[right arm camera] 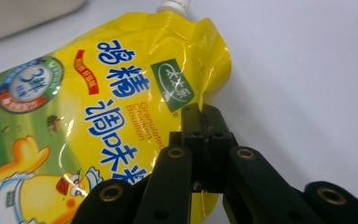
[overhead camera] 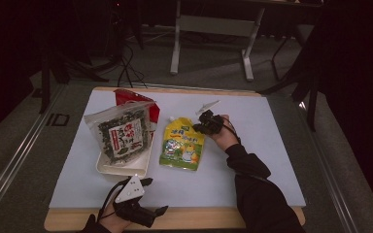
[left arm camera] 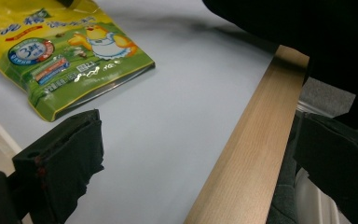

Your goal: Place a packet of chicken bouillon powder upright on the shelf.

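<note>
Right gripper (right arm camera: 204, 116) has its jaws together, clamped on the right edge of the yellow bouillon pouch (right arm camera: 98, 107); the right gripper view shows the pinch up close, film creased just above the tips, white spout cap (right arm camera: 173, 5) at the top beyond the fingers, printed text and a cartoon chick to the left of them. High view shows the same right gripper (overhead camera: 205, 124) at the pouch's (overhead camera: 182, 145) upper right corner, but too small to see the pinch itself. Left gripper (overhead camera: 148, 194) sits near the front table edge with jaws apart, holding nothing; in the left gripper view its own jaws stand wide, one dark padded finger (left arm camera: 67, 158) low left, the other low right past the wooden table edge (left arm camera: 251, 140), and the pouch's lower end (left arm camera: 70, 60) lies ahead of the left finger, well apart from it. Only the high view gives the white tray (overhead camera: 121, 167) with the seaweed snack bag (overhead camera: 121, 133) leaning in it, a red bag (overhead camera: 133, 97) behind, mostly covered. Small pale scrap (overhead camera: 208, 105) just beyond the right fingers, cannot tell what it is. Dark sleeve (left arm camera: 298, 28) blocks the top right of the left gripper view. Surface: pale blue-white mat (overhead camera: 252, 160) on a wooden board. Room is dim, grey floor, cables and white desk legs (overhead camera: 212, 34) behind.
</note>
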`<state>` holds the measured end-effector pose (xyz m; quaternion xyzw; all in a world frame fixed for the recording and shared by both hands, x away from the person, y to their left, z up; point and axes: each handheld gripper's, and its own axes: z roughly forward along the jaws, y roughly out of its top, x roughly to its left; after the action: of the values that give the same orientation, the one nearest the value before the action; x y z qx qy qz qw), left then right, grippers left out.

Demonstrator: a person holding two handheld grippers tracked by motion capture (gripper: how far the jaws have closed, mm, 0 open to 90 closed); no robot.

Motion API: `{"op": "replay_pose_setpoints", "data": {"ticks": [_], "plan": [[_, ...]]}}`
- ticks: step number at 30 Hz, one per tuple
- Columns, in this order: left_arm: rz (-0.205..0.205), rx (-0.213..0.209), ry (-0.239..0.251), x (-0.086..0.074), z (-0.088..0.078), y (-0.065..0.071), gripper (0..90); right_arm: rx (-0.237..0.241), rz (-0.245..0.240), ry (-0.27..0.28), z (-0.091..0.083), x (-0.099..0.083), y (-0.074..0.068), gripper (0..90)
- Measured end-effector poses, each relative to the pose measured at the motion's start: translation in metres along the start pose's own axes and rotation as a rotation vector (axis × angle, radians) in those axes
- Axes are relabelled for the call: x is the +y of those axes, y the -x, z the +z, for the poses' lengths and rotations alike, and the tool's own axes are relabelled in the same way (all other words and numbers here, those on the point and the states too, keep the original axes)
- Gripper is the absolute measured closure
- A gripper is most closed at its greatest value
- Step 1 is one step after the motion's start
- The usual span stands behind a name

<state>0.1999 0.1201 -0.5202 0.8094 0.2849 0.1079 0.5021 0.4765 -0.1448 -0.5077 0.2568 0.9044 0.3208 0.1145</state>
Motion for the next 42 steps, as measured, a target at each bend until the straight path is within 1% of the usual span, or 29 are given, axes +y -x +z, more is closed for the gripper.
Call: {"op": "replay_pose_setpoints", "data": {"ticks": [4,5,8,10,12,15,18,20,24,28,29,32,33,35,37,39,40,42], "plan": [[0.001,0.007,0.0,0.001,0.0,0.0,3.0,-0.004,-0.012,0.025,-0.015,0.003,-0.005,90.0],[0.0,0.007,0.0,0.001,0.0,0.0,3.0,-0.008,-0.022,0.032,-0.019,0.004,-0.006,90.0],[0.001,0.009,-0.002,0.001,0.0,-0.001,3.0,-0.006,-0.045,0.056,-0.03,0.007,-0.013,90.0],[0.0,0.01,-0.001,0.001,0.0,-0.001,3.0,-0.014,-0.061,0.069,-0.037,0.009,-0.018,90.0],[-0.001,0.012,0.0,0.001,-0.001,-0.001,3.0,-0.011,-0.073,0.082,-0.044,0.01,-0.022,90.0],[-0.001,0.015,-0.001,0.002,-0.001,-0.001,3.0,-0.014,-0.082,0.119,-0.056,0.013,-0.029,90.0],[-0.001,0.02,-0.001,0.002,-0.001,-0.002,3.0,-0.018,-0.096,0.156,-0.068,0.016,-0.039,90.0],[-0.005,0.025,0.004,0.002,-0.001,-0.002,3.0,-0.027,-0.116,0.173,-0.074,0.017,-0.047,90.0],[-0.003,0.033,0.009,0.004,-0.003,-0.002,3.0,-0.026,-0.135,0.2,-0.084,0.017,-0.059,90.0],[-0.003,0.051,0.019,0.007,-0.005,-0.004,3.0,-0.024,-0.155,0.227,-0.095,0.015,-0.072,90.0],[0.002,0.057,0.021,0.007,-0.005,-0.004,3.0,-0.021,-0.161,0.243,-0.098,0.013,-0.076,90.0],[0.007,0.077,0.036,0.011,-0.008,-0.006,3.0,-0.015,-0.181,0.261,-0.105,0.011,-0.085,90.0],[0.013,0.091,0.047,0.013,-0.01,-0.008,3.0,-0.012,-0.192,0.269,-0.108,0.01,-0.089,90.0],[0.009,0.102,0.059,0.016,-0.012,-0.011,3.1,-0.008,-0.215,0.277,-0.112,0.01,-0.097,90.0],[0.013,0.115,0.06,0.02,-0.014,-0.014,3.6,0.004,-0.228,0.285,-0.116,0.009,-0.103,90.0],[0.016,0.125,0.061,0.025,-0.015,-0.017,4.2,0.001,-0.244,0.288,-0.119,0.008,-0.109,90.0],[0.011,0.135,0.057,0.028,-0.015,-0.019,4.2,0.009,-0.248,0.286,-0.12,0.008,-0.111,90.0],[0.008,0.134,0.042,0.034,-0.016,-0.023,4.8,0.012,-0.261,0.288,-0.123,0.007,-0.115,90.0]]}}
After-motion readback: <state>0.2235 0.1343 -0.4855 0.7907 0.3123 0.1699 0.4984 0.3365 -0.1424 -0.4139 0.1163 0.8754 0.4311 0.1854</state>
